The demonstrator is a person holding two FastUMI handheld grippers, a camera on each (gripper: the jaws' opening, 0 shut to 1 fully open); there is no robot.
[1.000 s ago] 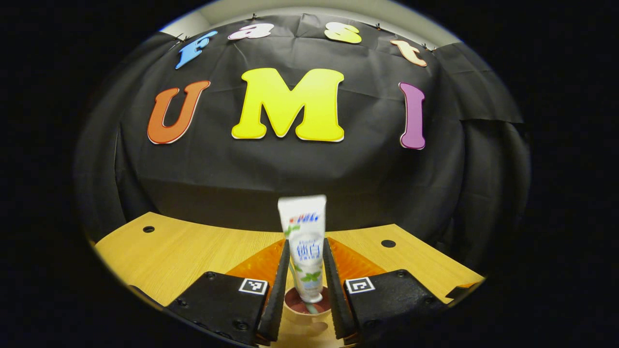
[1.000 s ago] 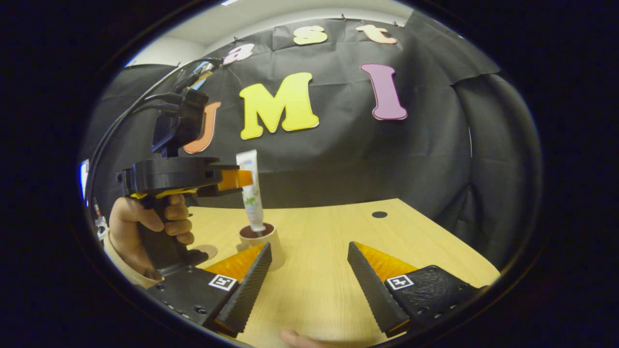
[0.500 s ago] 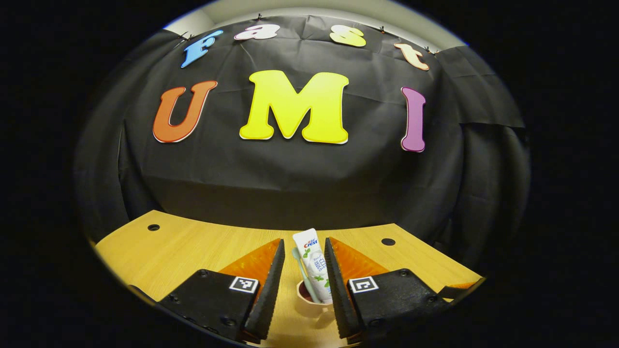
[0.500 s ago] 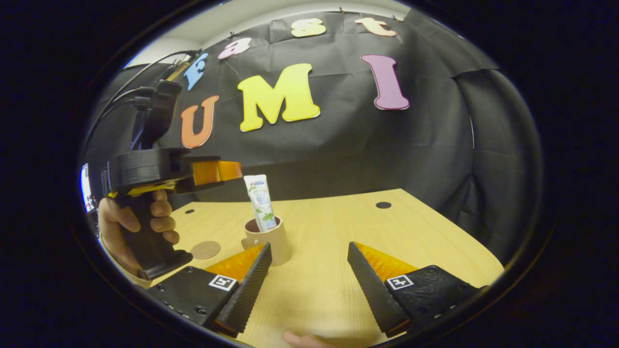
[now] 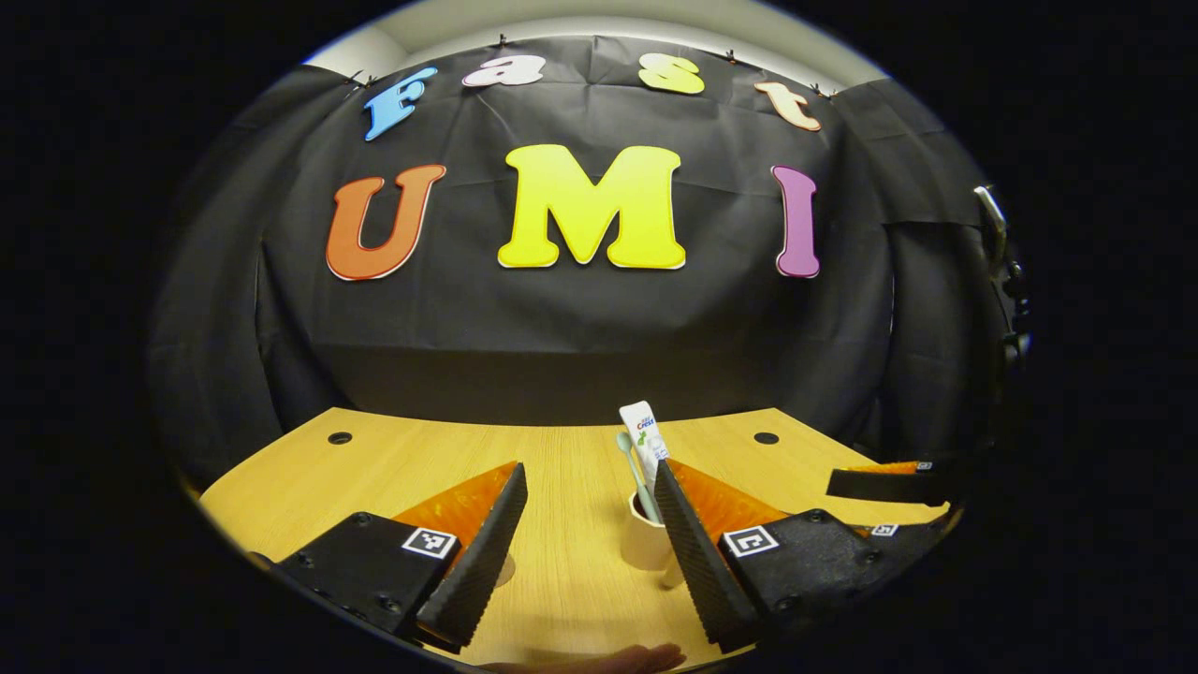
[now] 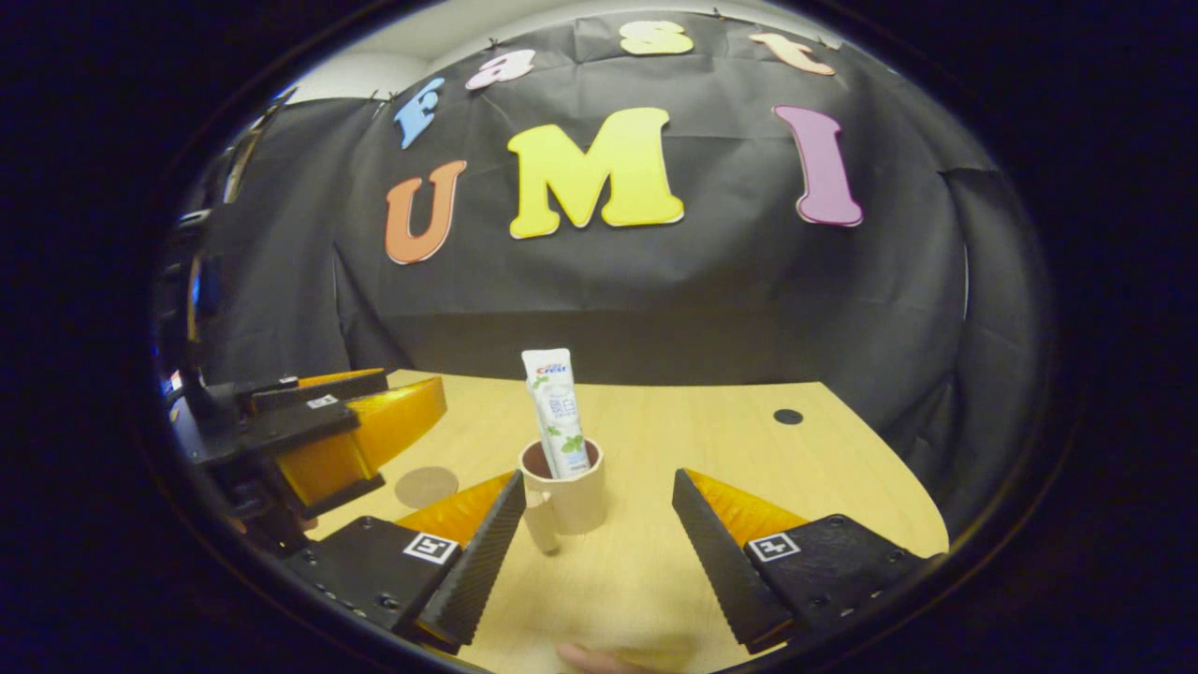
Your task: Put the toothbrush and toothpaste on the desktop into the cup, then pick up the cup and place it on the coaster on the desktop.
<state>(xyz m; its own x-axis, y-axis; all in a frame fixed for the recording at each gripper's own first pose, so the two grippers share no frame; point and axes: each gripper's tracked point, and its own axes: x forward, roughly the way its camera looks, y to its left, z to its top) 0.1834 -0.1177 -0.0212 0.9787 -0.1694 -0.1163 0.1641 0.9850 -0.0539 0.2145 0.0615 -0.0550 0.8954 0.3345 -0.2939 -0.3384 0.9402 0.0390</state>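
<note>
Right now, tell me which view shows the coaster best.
The right gripper view: the coaster lies in the open on the desktop, left of the cup. In the left gripper view, just its edge peeks from behind the left gripper's finger.

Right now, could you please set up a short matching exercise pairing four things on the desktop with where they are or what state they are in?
Things:
1. toothpaste
2. cup
3. coaster
4. right gripper

States:
A. lies flat and bare on the desktop, beside the cup
B. open, with nothing between its fingers
C. stands upright inside the cup
D. stands on the desktop, not on the coaster

Pairs: 1-C, 2-D, 3-A, 4-B
</note>
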